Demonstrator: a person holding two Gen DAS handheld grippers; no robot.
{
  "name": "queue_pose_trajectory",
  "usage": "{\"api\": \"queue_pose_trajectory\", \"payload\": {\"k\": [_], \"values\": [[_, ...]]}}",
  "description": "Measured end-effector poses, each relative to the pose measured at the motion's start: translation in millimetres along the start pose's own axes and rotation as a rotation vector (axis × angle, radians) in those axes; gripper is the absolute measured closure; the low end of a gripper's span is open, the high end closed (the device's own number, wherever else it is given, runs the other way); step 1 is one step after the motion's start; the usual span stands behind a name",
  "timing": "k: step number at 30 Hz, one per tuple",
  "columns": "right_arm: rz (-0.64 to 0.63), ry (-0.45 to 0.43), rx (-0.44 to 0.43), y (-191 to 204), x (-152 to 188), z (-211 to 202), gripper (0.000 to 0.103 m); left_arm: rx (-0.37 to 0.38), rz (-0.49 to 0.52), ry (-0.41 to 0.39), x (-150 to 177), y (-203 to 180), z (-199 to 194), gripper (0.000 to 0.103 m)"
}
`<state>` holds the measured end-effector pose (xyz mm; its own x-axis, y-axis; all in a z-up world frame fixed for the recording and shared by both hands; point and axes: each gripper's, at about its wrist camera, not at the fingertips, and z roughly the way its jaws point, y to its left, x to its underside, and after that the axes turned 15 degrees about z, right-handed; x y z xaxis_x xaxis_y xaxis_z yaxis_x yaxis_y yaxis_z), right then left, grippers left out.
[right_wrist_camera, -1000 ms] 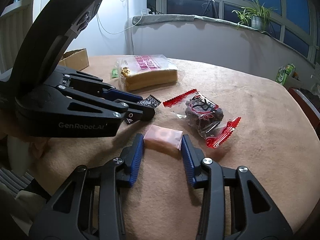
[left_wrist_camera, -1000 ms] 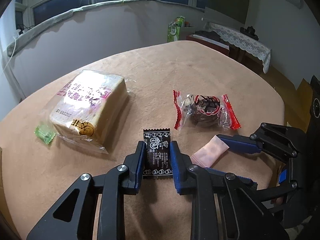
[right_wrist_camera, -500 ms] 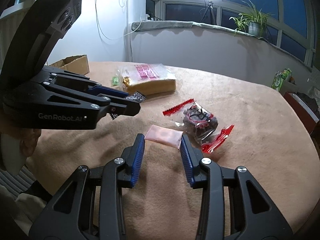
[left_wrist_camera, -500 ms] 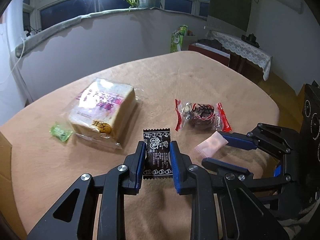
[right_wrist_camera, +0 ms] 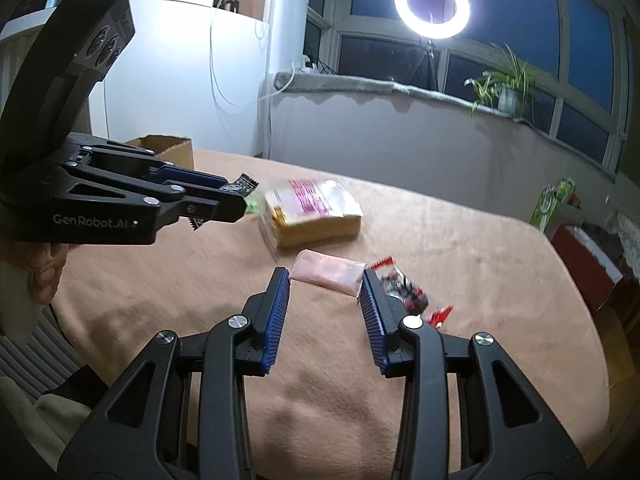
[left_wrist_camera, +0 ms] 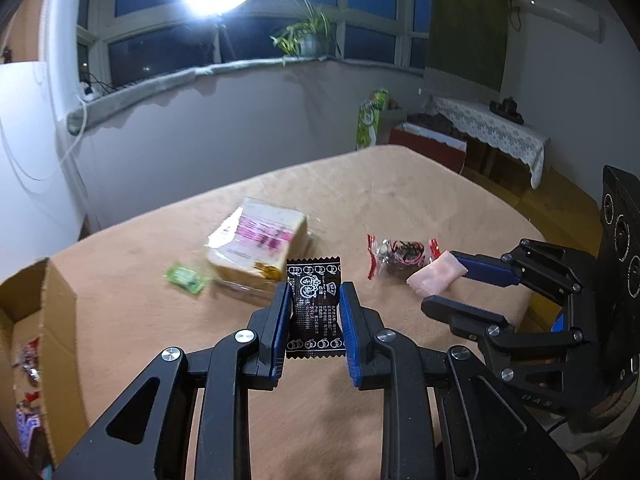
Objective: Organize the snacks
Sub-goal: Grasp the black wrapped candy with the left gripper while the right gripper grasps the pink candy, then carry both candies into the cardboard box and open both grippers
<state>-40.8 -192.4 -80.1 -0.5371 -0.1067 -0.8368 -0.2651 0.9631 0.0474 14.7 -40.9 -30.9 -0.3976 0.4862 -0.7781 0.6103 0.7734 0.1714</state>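
Observation:
My left gripper (left_wrist_camera: 314,294) is shut on a small black snack packet (left_wrist_camera: 315,308) with white print, held above the tan table (left_wrist_camera: 360,200). My right gripper (right_wrist_camera: 325,278) is shut on a pale pink packet (right_wrist_camera: 326,276), also lifted off the table; that pink packet (left_wrist_camera: 434,278) shows at the right of the left wrist view. On the table lie a bagged bread loaf (left_wrist_camera: 258,246), a small green candy (left_wrist_camera: 184,277) and a clear red-edged bag of dark sweets (left_wrist_camera: 400,256). An open cardboard box (left_wrist_camera: 36,344) with wrapped snacks inside stands at the left table edge.
Past the far right table edge stand a green carton (left_wrist_camera: 370,122) and a low cabinet with a lace cloth (left_wrist_camera: 488,126). A ring light (right_wrist_camera: 431,4) and a potted plant (right_wrist_camera: 504,88) are at the window. A hand (right_wrist_camera: 44,268) holds the left gripper.
Both grippers have risen off the table with their packets still gripped. The table things look smaller and farther away, and the cardboard box has come into the left wrist view.

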Motion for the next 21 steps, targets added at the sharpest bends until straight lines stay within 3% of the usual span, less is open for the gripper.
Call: {"api": "queue_pose_trajectory", "payload": {"k": [12,21], "values": [[-0.123,-0.038,-0.004,63.9,-26.9,-11.1,0.065,-0.101,-0.073,-0.089,30.4,43.4,-62.9,0.08],[-0.234,-0.027,-0.085,138.2,-34.5,7.3,0.065,-0.22,-0.171,-0.105,78.4,89.7,-104.0,0.08]]}}
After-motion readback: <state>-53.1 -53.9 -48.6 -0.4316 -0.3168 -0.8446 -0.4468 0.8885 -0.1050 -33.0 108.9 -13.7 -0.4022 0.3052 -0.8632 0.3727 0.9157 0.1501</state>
